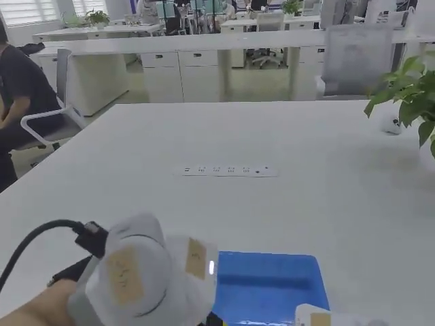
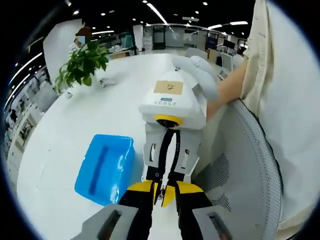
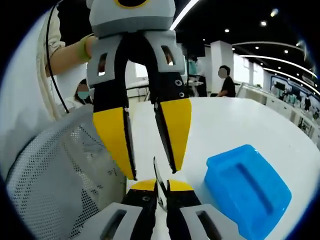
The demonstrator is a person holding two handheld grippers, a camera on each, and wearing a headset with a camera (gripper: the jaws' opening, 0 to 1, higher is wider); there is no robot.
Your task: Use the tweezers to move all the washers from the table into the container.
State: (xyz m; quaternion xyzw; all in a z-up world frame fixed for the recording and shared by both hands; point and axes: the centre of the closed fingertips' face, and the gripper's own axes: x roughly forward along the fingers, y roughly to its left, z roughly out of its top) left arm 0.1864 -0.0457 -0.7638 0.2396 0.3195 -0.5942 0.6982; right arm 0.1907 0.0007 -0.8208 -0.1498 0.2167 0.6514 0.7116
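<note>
The left gripper (image 3: pixel 152 172) is seen in the right gripper view coming down from the top; its yellow fingers (image 3: pixel 115 135) are set apart with a clear gap between them, and nothing is gripped by them. The right gripper (image 3: pixel 161 190) is met tip to tip just beneath it; its own yellow tips are pressed together on the tweezers (image 3: pixel 158 181), which are shown as a thin metal blade standing up out of the jaws and reaching into the gap between the left gripper's fingers; whether the blade is touched by those fingers cannot be told. In the left gripper view the right gripper is seen head-on, its dark fingers drawn to a narrow point just above that view's own yellow tips.

The blue container (image 1: pixel 265 282) is set on the white table (image 1: pixel 306 197) near its front edge, just beside the two grippers; in the head view it is placed between the grey body of the left gripper at the lower left and a corner of the right gripper at the bottom right. A black cable (image 1: pixel 34 238) is run from the back of the left gripper's body. A mesh chair back (image 3: pixel 60 170) is seen behind the grippers in both gripper views. A power strip (image 1: pixel 230 170) is let into the middle of the table, well apart from the container; a plant (image 1: pixel 408 95) is seen at the right edge; a person (image 1: pixel 20 95) is seated beyond the table at the far left.
</note>
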